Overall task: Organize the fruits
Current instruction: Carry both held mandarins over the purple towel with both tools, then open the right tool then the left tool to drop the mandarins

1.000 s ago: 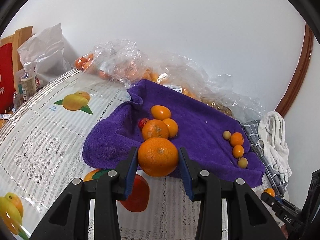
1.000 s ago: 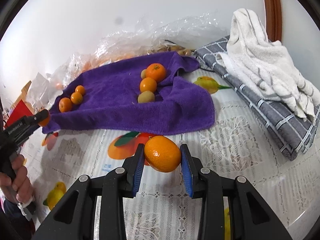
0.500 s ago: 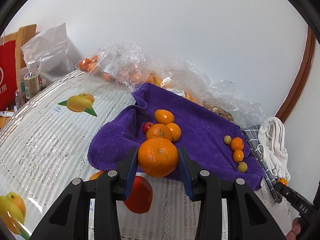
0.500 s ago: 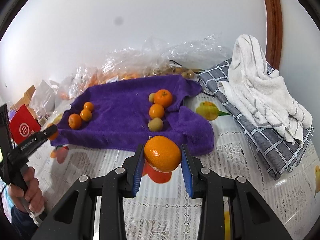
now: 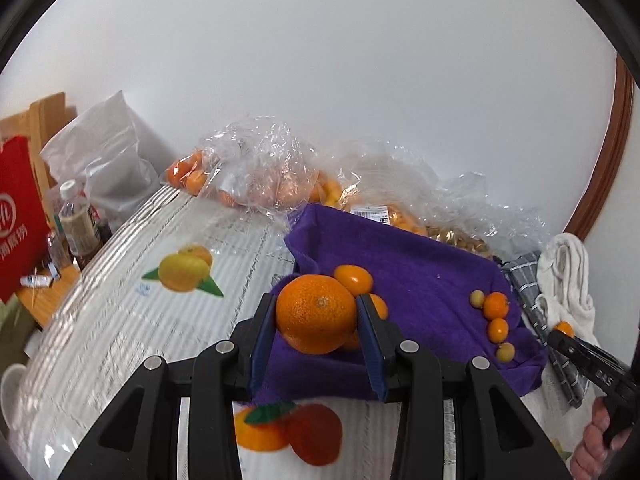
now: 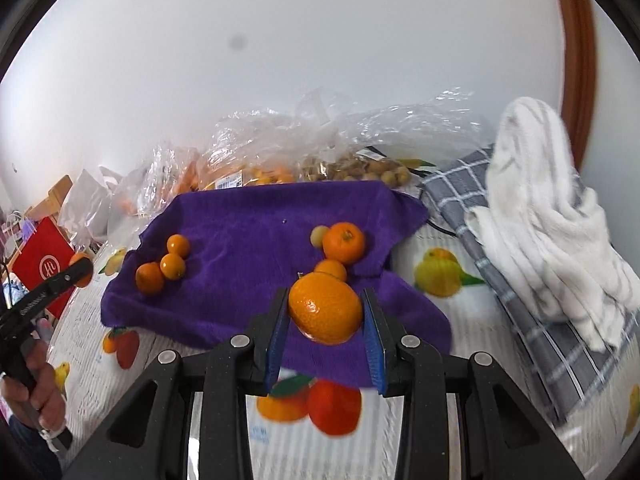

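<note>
The left claw [image 5: 316, 316] points toward 12 o'clock in its own view, its blue pads [image 5: 262, 340] pressed against both sides of a round orange load. The right claw [image 6: 325, 310] also points toward 12 o'clock, pads [image 6: 371, 340] clamped likewise. From the right wrist view, the left hand [image 6: 38, 384] grips its handle at 8 o'clock; from the left wrist view, the right hand [image 5: 596, 440] shows at 4 o'clock.
</note>
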Tool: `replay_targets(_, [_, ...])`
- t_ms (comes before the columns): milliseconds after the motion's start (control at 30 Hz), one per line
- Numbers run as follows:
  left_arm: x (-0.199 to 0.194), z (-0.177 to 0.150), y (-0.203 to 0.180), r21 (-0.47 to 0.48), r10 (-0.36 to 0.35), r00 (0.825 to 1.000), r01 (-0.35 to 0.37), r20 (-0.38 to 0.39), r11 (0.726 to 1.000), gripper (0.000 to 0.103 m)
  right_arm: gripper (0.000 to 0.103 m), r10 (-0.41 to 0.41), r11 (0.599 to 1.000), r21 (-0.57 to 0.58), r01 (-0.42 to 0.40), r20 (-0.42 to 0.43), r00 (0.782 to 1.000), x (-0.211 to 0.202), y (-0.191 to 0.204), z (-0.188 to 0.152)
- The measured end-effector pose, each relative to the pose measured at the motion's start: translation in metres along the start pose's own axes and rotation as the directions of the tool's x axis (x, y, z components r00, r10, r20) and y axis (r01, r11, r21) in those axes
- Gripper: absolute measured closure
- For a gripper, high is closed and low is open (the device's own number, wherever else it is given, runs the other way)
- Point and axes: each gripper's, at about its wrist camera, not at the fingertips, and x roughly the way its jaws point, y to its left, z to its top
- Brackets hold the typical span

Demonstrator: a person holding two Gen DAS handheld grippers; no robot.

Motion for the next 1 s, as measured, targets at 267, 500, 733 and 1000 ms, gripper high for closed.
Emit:
replay_targets(267, [0.023, 0.014, 0.009, -0.002, 0.015, 0.999, -0.015, -0.052, 1.000, 0.065, 0.068, 0.040, 0.998, -0.043, -0.045, -0.123, 0.992, 0.072, 0.020, 0.008])
replay_targets(500, [0.044, 0.011, -0.006, 0.043, -0.012, 0.991, 0.019, -0.136, 0.999, 0.065, 0.068, 0.027, 0.995, -0.088, -0.041, -0.159, 0.987, 0.092, 0.026, 0.001])
replay_targets(733, [0.055, 0.008, -0.038, 0.076, -0.058, 0.980, 0.074, -0.188, 0.994, 0.065, 0.058, 0.020, 0.992, -0.121, -0.036, -0.131, 0.991, 0.065, 0.025, 0.002])
replay_targets(1000, [0.080, -0.006, -0.081, 0.128, -0.048, 0.958, 0.087, -0.284, 0.988, 0.065, 0.058, -0.011, 0.999, -0.054, 0.008, -0.043, 0.999, 0.013, -0.017, 0.005])
